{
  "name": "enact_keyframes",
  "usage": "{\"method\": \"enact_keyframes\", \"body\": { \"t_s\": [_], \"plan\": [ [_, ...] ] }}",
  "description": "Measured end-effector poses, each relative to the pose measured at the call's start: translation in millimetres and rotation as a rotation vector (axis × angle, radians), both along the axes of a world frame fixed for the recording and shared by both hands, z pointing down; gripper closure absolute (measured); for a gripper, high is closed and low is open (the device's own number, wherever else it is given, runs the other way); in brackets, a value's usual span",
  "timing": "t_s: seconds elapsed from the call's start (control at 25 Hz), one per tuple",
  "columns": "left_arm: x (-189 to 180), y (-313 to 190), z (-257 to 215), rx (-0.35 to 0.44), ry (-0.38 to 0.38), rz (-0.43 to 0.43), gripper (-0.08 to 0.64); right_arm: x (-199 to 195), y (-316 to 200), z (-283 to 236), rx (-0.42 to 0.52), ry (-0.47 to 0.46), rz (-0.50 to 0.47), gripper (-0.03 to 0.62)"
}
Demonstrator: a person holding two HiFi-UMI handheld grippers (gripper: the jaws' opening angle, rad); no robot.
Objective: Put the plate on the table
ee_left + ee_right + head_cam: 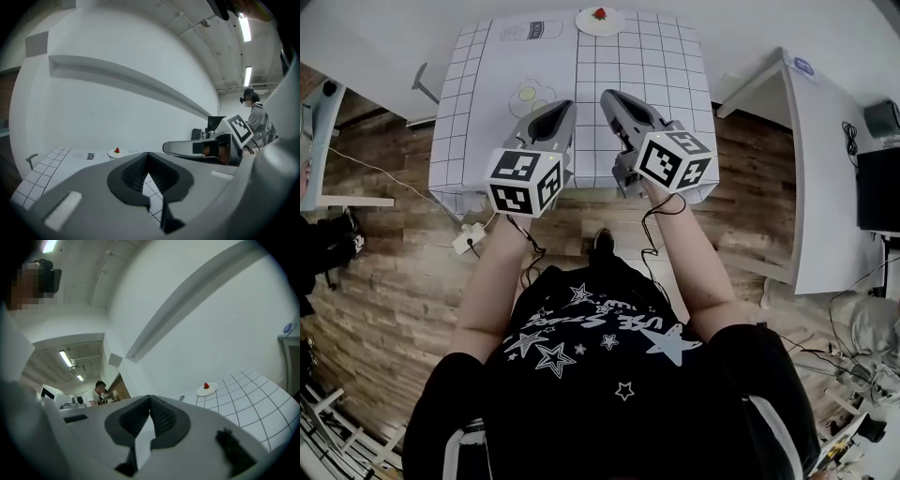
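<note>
Two pairs of jaws are closed tip to tip on nothing, the left gripper (565,108) and right gripper (609,97) side by side above the near half of the grid-patterned table (661,70), while the white plate (600,21), carrying a small red item (599,13), rests at the middle of its far edge.

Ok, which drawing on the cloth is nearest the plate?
The rectangular drawing, beside the plate at the far edge; the flower-like drawing sits closer to you.
</note>
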State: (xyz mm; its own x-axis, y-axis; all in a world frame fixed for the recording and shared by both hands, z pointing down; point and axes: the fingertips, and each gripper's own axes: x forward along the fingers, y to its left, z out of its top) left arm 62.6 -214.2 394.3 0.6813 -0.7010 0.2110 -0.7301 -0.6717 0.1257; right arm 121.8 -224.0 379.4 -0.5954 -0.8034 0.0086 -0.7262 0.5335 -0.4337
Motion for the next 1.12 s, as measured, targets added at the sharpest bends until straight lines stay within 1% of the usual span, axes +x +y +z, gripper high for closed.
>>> {"method": "enact_keyframes", "body": {
  "t_s": [0.12,0.24,0.48,0.64,0.92,1.04,1.12],
  "plan": [
    [-23,17,5,-0.016,0.0,0.013,0.552,-15,17,-9,0.024,0.01,0.045,0.578],
    [-47,30,6,-0.024,0.007,0.014,0.552,-33,35,-20,0.057,0.031,0.067,0.578],
    [-77,64,-11,0.012,0.027,0.038,0.552,-63,71,-30,0.064,0.059,0.087,0.578],
    [-93,90,-14,0.019,0.039,0.058,0.552,-80,99,-31,0.069,0.081,0.106,0.578],
    [-117,138,-12,0.006,0.049,0.094,0.552,-104,153,-17,0.029,0.106,0.147,0.58],
    [-126,139,-18,-0.014,0.05,0.1,0.552,-111,154,-19,-0.003,0.115,0.156,0.58],
    [-130,128,-24,-0.039,0.054,0.098,0.552,-114,146,-26,-0.027,0.125,0.157,0.58]
  ]
}}
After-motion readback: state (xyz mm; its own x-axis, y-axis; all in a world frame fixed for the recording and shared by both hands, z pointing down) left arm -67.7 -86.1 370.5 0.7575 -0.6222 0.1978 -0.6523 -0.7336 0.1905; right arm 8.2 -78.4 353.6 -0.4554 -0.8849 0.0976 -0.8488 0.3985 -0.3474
